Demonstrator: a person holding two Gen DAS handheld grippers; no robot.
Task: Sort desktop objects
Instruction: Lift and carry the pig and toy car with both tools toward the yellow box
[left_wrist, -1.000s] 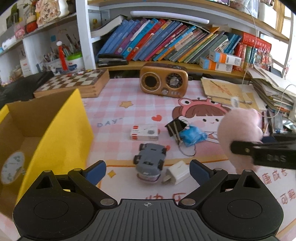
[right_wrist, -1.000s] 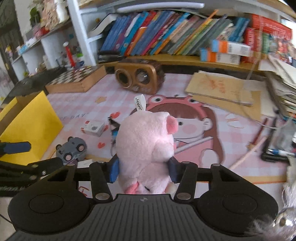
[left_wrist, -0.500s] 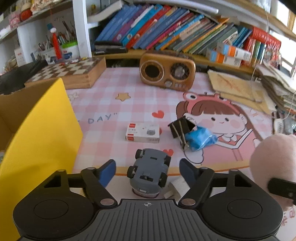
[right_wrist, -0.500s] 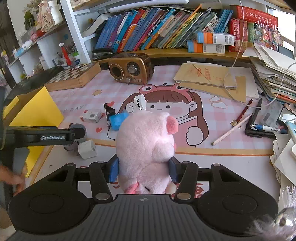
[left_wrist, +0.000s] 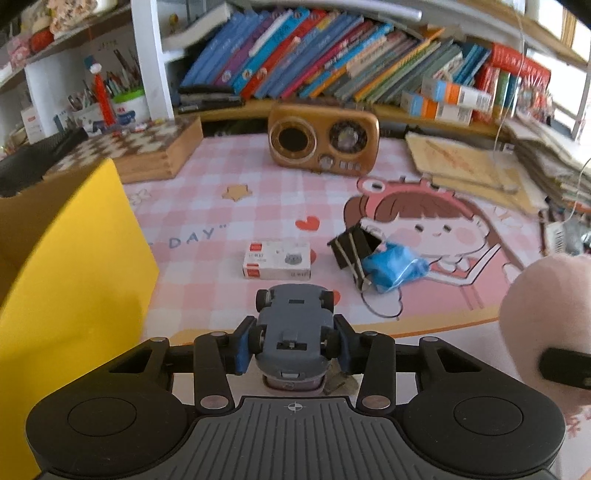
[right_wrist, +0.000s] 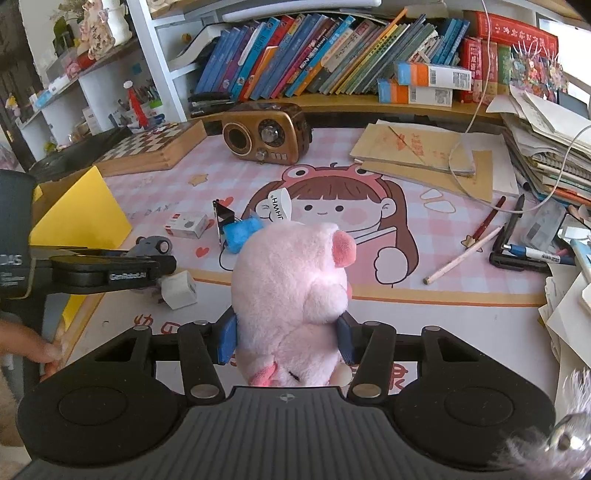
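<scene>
At the desk's left front edge, beside the yellow box: left tongs clamped on the grey car, blue pads pressing both flanks, car lying belly-up, whether lifted or still down on the mat not clear. Toward the front middle: right tongs closed around the pink pig, held upright, snout turned right.

Progress, as a judgement: early to middling. Two things in hand, neither yet in the box. Left loose on the mat: eraser pack, black clip touching a blue bag, white plug just beside the car. Pens and a pencil scattered near the right edge. Radio and chessboard at the back, perhaps not for sorting at all.

From the left wrist only: the car's underside and the pads' contact with it, the box wall close alongside; plug hidden, pig a mere edge at the far right. From the right wrist only: the plug, the pens, paper stacks along the right edge, the pig's label, a bare hand low at the left, and the left tongs seen side-on, masking most of the car.
</scene>
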